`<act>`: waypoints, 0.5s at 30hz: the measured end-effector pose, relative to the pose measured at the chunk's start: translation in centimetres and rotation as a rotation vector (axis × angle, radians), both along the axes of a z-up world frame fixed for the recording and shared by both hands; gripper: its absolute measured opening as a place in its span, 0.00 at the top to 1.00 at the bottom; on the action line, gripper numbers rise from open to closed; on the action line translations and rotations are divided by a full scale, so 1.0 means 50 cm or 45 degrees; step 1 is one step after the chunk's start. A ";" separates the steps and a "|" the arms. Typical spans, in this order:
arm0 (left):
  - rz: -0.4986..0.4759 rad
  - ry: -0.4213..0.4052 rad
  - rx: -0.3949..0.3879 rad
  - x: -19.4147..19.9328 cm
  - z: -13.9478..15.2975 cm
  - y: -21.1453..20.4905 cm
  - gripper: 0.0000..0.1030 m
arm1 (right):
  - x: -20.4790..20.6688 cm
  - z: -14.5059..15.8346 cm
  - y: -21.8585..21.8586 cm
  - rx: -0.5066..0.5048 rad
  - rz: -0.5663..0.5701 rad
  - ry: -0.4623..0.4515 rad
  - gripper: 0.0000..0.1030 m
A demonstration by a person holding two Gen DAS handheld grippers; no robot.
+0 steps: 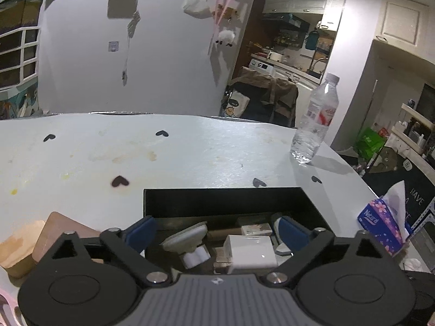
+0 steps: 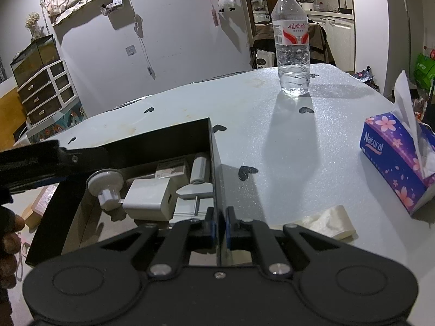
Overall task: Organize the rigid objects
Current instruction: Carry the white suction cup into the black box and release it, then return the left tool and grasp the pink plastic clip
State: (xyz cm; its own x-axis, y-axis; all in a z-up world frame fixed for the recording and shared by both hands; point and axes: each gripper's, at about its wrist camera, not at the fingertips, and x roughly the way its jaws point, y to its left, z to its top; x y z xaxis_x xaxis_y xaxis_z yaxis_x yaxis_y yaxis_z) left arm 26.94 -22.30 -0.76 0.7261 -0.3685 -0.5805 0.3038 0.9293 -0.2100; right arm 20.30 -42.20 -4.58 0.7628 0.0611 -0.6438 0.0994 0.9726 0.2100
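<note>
A black open box [image 1: 217, 201] [image 2: 163, 138] sits on the white table and holds several rigid items: a white charger block [image 1: 250, 252] [image 2: 149, 198], a round grey suction piece [image 1: 187, 237] [image 2: 104, 180], a small carton [image 2: 172, 168] and a grey clamp [image 2: 194, 190]. My left gripper [image 1: 214, 233] is open, its blue pads above the box's contents, holding nothing. My right gripper [image 2: 219, 225] is shut on the box's right wall [image 2: 216, 160]. The left gripper's arm shows at the left of the right wrist view [image 2: 40, 160].
A water bottle [image 1: 315, 119] [image 2: 292, 40] stands at the table's far right. A purple tissue box [image 1: 386, 225] [image 2: 397, 157] and a crumpled tissue [image 2: 329, 221] lie to the right. Wooden blocks [image 1: 32, 241] lie left of the box.
</note>
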 end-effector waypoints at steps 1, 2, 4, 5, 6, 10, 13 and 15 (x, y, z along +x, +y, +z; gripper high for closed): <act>-0.008 0.002 -0.004 -0.002 0.003 0.000 0.03 | 0.000 0.000 0.000 0.000 0.000 0.000 0.93; -0.015 0.004 -0.007 -0.003 0.006 0.000 0.02 | 0.000 0.000 0.000 -0.001 0.000 0.000 0.93; -0.033 0.001 -0.014 -0.010 0.012 0.000 0.00 | 0.000 -0.001 0.000 -0.002 0.000 0.002 0.93; -0.040 -0.006 -0.013 -0.014 0.016 0.000 0.00 | 0.001 -0.002 0.001 -0.003 -0.001 0.003 0.93; -0.046 -0.011 -0.008 -0.017 0.019 -0.002 0.00 | 0.001 -0.002 0.001 -0.004 -0.001 0.004 0.93; -0.073 -0.024 0.003 -0.029 0.028 0.001 0.00 | 0.002 -0.003 0.002 -0.004 -0.004 0.007 0.93; -0.080 -0.022 0.001 -0.040 0.030 0.007 0.00 | 0.002 -0.003 0.003 -0.004 -0.004 0.008 0.93; -0.080 -0.032 0.006 -0.048 0.033 0.014 0.00 | 0.003 -0.003 0.003 -0.005 -0.004 0.007 0.93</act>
State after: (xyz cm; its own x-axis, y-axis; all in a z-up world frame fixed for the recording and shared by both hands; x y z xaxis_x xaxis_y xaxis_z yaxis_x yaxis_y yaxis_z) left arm 24.55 -21.61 0.88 0.7158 -0.4111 -0.5644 0.3667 0.9092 -0.1972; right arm 20.43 -42.07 -4.74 0.7594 0.0565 -0.6482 0.1034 0.9731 0.2059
